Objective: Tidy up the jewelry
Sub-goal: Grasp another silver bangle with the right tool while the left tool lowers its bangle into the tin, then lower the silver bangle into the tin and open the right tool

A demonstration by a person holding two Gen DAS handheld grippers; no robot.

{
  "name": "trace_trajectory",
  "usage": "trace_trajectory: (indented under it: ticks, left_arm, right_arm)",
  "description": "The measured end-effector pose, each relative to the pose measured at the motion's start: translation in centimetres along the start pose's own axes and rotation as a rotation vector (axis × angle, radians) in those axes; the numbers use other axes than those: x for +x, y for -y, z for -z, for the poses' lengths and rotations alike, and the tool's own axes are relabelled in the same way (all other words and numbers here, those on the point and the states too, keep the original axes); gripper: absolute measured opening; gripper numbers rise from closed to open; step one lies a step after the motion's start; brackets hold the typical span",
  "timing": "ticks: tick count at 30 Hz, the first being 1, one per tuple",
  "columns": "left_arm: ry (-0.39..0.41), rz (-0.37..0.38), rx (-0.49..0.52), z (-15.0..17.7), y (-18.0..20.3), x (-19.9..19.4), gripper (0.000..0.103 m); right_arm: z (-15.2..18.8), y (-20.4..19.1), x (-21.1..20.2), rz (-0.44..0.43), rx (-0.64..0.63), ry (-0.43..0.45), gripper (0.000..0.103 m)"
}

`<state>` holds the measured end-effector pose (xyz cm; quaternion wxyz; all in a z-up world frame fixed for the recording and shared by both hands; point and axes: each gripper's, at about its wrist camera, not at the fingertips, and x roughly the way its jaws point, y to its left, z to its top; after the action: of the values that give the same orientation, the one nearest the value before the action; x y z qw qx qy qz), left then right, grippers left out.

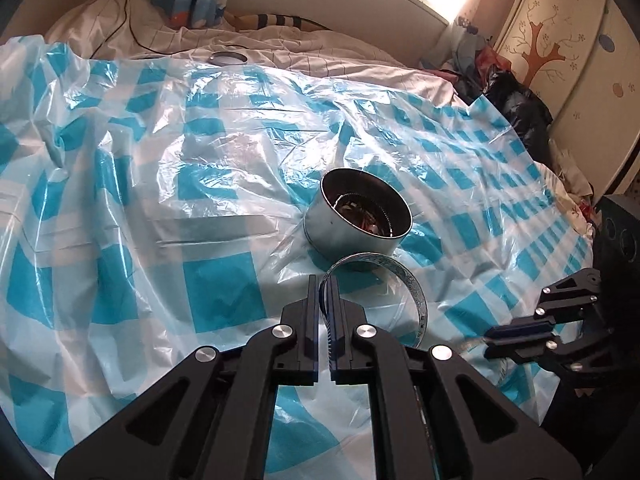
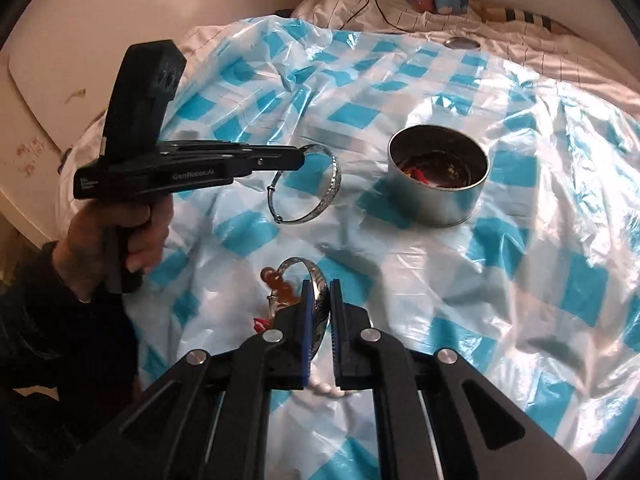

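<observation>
Round silver metal tin [image 2: 438,174] on the blue-checked plastic sheet [image 2: 520,300] already holds a few pieces. Left gripper [image 1: 324,292] is clamped on an engraved silver bangle [image 2: 308,184] held near the tin; right gripper [image 2: 320,300] is clamped on a second silver bangle [image 2: 316,284]. Probably midway: both bangles undeposited, amber beads [image 2: 280,286] and white beads [image 2: 326,390] remain on the sheet.

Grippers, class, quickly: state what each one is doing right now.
Left gripper: shut on a silver bangle.
Right gripper: shut on a second silver bangle.
</observation>
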<state>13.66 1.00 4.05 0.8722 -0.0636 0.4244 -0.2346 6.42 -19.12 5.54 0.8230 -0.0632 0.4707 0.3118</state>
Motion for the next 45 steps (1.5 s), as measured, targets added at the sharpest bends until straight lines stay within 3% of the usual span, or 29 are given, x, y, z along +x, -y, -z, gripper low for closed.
trace_trajectory:
  ticks: [6, 16, 23, 45]
  left_arm:
    - [0.016, 0.015, -0.01, -0.3, 0.2, -0.1, 0.003]
    - [0.104, 0.055, -0.026, -2.5, 1.6, -1.0, 0.003]
    - [0.127, 0.068, -0.063, -4.4, 2.1, 0.7, 0.003]
    - [0.092, 0.058, -0.087, -6.2, 2.1, 7.0, 0.004]
  right_arm:
    - [-0.4, 0.9, -1.1, 0.065, 0.024, 0.068, 0.008]
    - [-1.4, 6.4, -5.2, 0.102, 0.25, 0.267, 0.009]
    - [-2.3, 9.3, -6.7, 0.072, 0.384, 0.371, 0.009]
    - [-3.2, 14.9, -3.7, -0.096, 0.583, 0.488, 0.009]
